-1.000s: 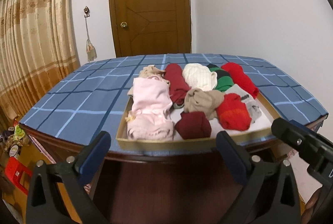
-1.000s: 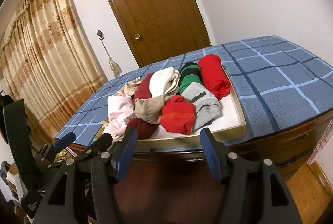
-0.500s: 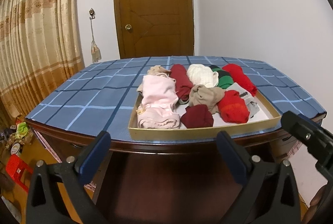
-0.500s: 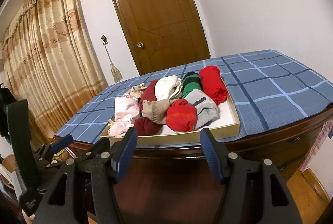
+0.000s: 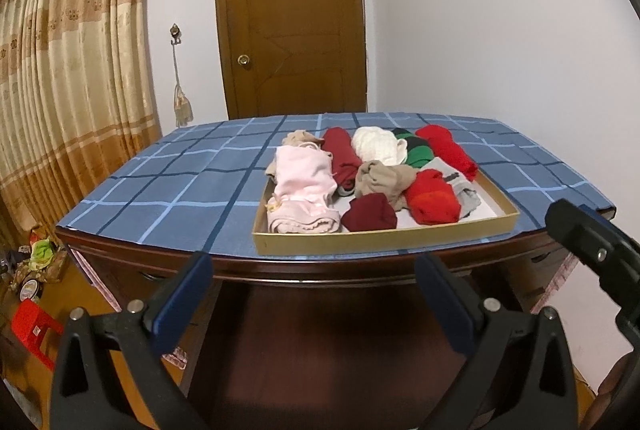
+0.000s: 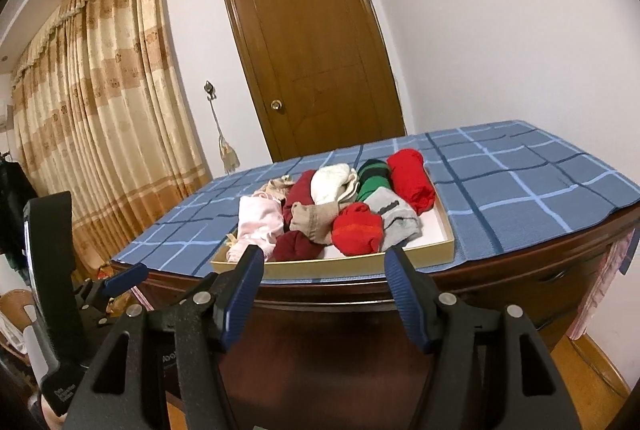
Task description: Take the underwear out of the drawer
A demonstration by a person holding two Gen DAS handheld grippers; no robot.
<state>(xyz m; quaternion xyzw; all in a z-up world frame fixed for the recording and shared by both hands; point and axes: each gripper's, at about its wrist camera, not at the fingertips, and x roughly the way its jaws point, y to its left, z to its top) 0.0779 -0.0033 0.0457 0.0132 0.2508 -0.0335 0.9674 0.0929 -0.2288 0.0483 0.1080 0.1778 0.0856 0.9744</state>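
Curtain: a beige patterned curtain (image 5: 72, 78) hung along the left wall, reaching the floor.
Floor clutter: a red plastic item (image 5: 34, 326) and small containers lay on the wooden floor below the curtain.
Tassel: a tieback tassel (image 5: 182, 106) hung from a wall hook between curtain and door.
Door: a brown wooden door (image 5: 290, 18) stood closed behind the surface.
Surface: a dark wooden surface covered by a blue checked cloth (image 5: 168, 186).
Left gripper: the left gripper (image 5: 310, 298) was held out in front of the near edge of the surface, below it, jaws spread wide, nothing between them.
Drawer: a shallow tan drawer (image 5: 384, 240) sat on the cloth, near the front edge, right of centre.
Underwear: folded underwear filled the drawer; none had been taken out.
Pink piece: a pale pink piece (image 5: 304, 186) lay at the drawer's left side.
Maroon piece: a dark red roll (image 5: 370, 212) lay at the front, just right of the pink one.
Tan piece: a tan bundle (image 5: 384, 178) lay in the middle, touching the maroon roll.
Red pieces: one red roll (image 5: 432, 198) sat at the front right; another (image 5: 448, 150) ran along the right side.
Right gripper: the right gripper (image 6: 324, 290) was held out short of the surface edge, jaws apart and empty.
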